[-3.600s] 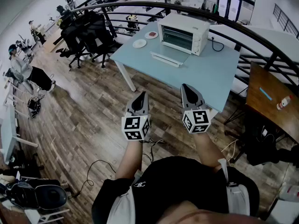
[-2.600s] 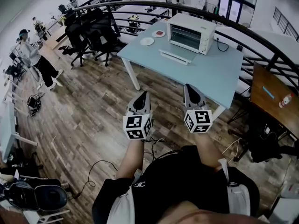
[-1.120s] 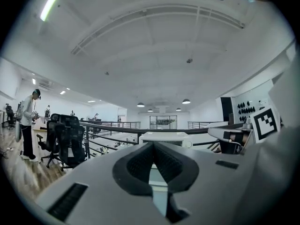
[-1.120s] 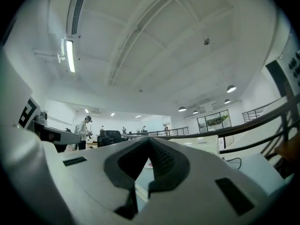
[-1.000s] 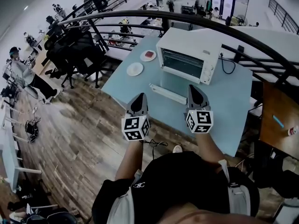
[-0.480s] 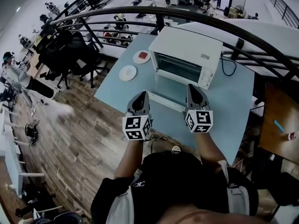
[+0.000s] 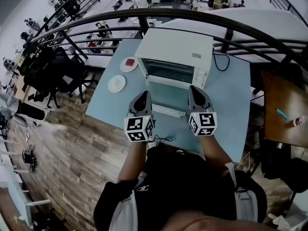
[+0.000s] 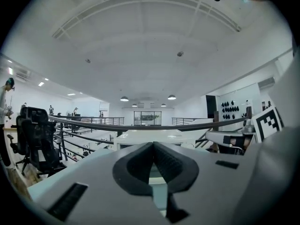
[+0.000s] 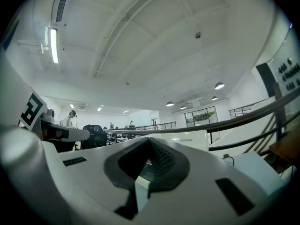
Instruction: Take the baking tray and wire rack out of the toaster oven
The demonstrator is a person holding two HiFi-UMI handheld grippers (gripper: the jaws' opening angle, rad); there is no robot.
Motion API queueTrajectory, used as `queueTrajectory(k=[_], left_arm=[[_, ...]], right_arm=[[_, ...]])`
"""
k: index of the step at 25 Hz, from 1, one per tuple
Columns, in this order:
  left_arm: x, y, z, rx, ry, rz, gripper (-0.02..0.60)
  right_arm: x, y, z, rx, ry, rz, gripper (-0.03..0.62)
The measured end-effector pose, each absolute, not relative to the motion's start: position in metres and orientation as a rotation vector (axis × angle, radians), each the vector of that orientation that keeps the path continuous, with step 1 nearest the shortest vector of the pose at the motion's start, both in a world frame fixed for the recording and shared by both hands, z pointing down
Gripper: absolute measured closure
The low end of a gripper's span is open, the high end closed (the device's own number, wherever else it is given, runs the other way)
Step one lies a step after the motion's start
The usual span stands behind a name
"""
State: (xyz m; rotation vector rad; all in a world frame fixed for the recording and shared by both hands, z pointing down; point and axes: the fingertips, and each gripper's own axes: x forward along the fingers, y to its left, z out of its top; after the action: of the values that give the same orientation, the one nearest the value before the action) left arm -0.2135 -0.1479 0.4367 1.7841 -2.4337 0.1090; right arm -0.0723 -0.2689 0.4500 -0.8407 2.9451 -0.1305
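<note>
A white toaster oven [image 7: 175, 52] stands on the light-blue table [image 7: 231, 95], its glass door [image 7: 168, 97] folded down toward me. Inside the dark opening I make out thin rack bars [image 7: 169, 73]; the tray cannot be told apart. My left gripper [image 7: 142, 96] hovers shut and empty over the table's near edge, left of the door. On the door's right side my right gripper [image 7: 196, 90] is shut and empty too. In the left gripper view the oven [image 8: 150, 137] shows beyond the closed left gripper [image 8: 152, 146]. The right gripper view shows the oven [image 9: 187, 137] beyond the closed right gripper [image 9: 150, 142].
Two white plates [image 7: 117, 83] [image 7: 129, 64] lie left of the oven, the far one with something red on it. A black cable [image 7: 222, 61] runs from the oven's right side. A dark railing [image 7: 192, 18] curves behind the table. Office chairs [image 7: 53, 71] stand at left, a brown desk [image 7: 284, 114] at right.
I have walked up to the table: the oven and open door have drawn much nearer. Both grippers now reach over the table's near edge, still shut.
</note>
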Motion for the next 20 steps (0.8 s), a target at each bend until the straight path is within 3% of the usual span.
queueTrajectory(k=[20], left_arm=[[-0.285, -0.218, 0.461, 2.045, -2.119, 0.135, 0.566]], right_arm=[[-0.107, -0.304, 0.477, -1.261, 2.801, -0.284, 0.592]])
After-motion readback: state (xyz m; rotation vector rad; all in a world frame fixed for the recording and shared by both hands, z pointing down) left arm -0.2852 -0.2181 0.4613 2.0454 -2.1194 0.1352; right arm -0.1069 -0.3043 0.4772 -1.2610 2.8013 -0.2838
